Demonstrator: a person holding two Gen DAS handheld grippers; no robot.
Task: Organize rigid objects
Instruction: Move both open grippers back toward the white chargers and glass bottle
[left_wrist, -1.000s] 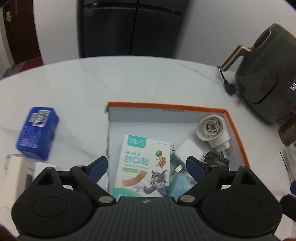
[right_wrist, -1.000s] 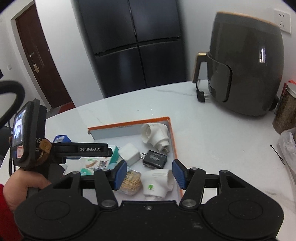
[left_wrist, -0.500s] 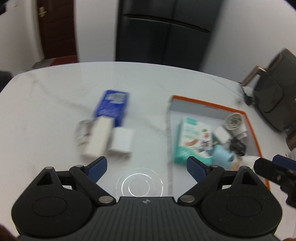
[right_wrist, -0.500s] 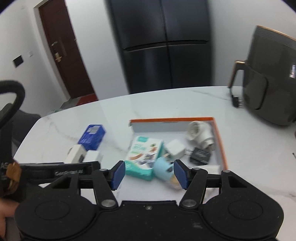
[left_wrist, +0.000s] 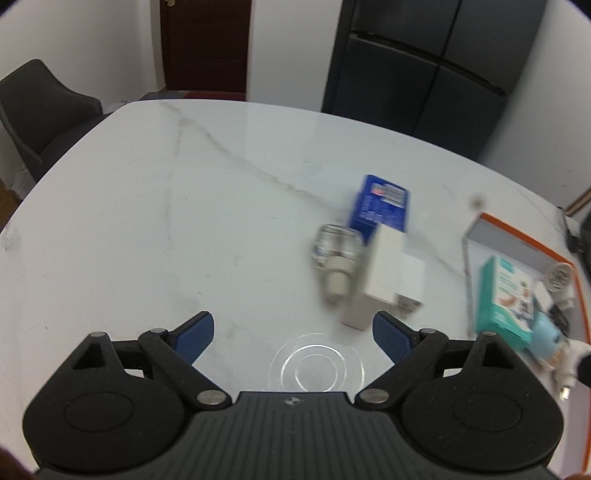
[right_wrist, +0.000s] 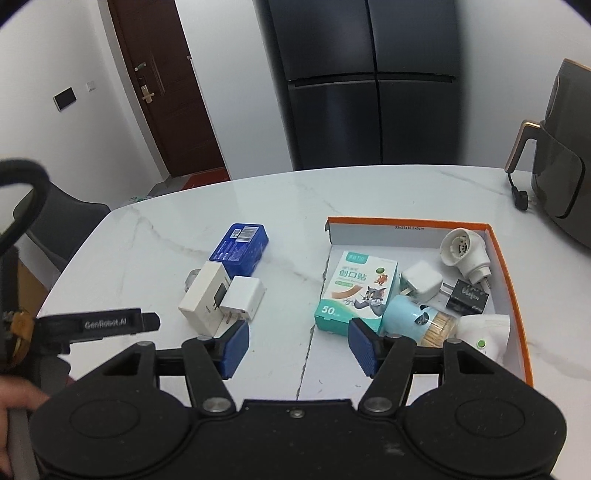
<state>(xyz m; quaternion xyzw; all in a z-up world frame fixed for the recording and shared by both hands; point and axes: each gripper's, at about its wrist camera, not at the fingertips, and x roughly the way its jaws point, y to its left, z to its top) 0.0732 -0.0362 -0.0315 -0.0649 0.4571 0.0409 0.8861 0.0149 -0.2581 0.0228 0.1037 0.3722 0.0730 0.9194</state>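
My left gripper (left_wrist: 293, 328) stands open over bare marble, nothing between its blue pads. Ahead and to its right lie a blue box (left_wrist: 382, 206), a glass bottle (left_wrist: 336, 254), a long white box (left_wrist: 376, 280) and a white charger (left_wrist: 410, 280), all blurred. My right gripper (right_wrist: 299, 345) hovers over the table with its jaws opening and empty. To its right is the orange-rimmed box (right_wrist: 509, 280) holding a bandage carton (right_wrist: 358, 291), a light-blue toothpick holder (right_wrist: 413, 321), a white charger cube (right_wrist: 421, 282) and plug adapters (right_wrist: 465, 254).
A dark air fryer (right_wrist: 565, 184) and its plug (right_wrist: 522, 201) sit at the table's far right. Behind the table stands a black fridge (right_wrist: 369, 85), and a dark chair (left_wrist: 40, 110) is at the left edge. A hand (right_wrist: 14, 406) holds the left tool.
Both grippers swung left, away from the orange box. The left one went from above the box to over bare table. The right jaws widened, and the toothpick holder no longer lies between them.
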